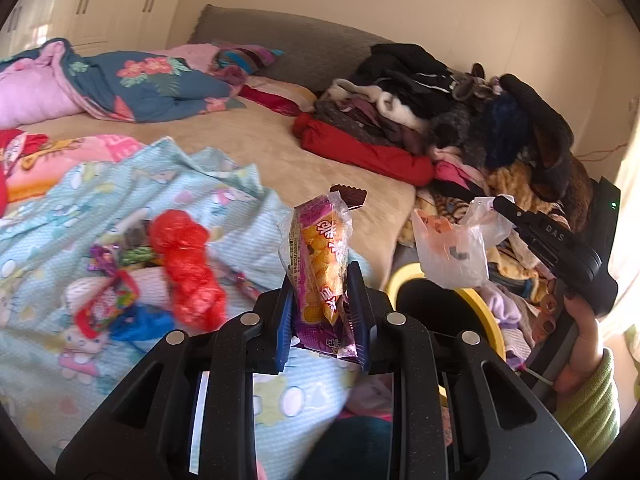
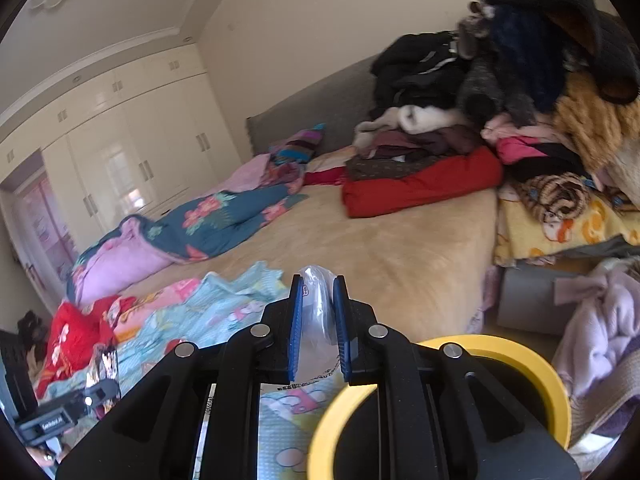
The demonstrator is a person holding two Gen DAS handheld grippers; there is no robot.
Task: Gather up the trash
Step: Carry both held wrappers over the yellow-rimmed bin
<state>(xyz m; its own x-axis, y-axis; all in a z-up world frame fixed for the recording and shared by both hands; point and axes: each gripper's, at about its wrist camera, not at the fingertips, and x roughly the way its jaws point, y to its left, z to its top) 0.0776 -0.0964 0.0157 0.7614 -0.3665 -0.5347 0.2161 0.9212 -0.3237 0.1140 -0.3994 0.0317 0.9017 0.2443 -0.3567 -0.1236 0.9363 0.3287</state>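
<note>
The left gripper [image 1: 320, 280] has its blue-padded fingers pressed narrow on a purple and orange crinkly snack wrapper [image 1: 322, 268], which stands up out of the jaws over the bed; its lower end is hidden behind the finger bases, and the print on it is too blurred to read. A small brown serrated-edged wrapper [image 1: 349, 195] shows just behind its top, and I cannot tell whether the two are joined.

The right gripper [image 2: 318, 312] pinches a thin clear plastic bag [image 2: 317, 300] between its close-set fingers; from its own camera only a crumpled strip shows. From the left wrist view the same bag [image 1: 452, 244] hangs below that gripper [image 1: 500, 202], white with an orange patch inside, contents unclear. A hand [image 1: 576, 320] in a green ribbed sleeve holds it, cut off at the edge.

Beneath the bag sits a round yellow-rimmed bin [image 2: 520, 356] with a dark inside, largely covered by the gripper bodies in both views.

More litter lies on the pale blue cartoon-print blanket [image 1: 100, 208]: a crumpled red plastic bag [image 1: 188, 268] and a blurred heap of colourful wrappers [image 1: 108, 292]. A pile of folded clothes [image 1: 440, 112] crowds the far side of the beige bed [image 2: 400, 248].
</note>
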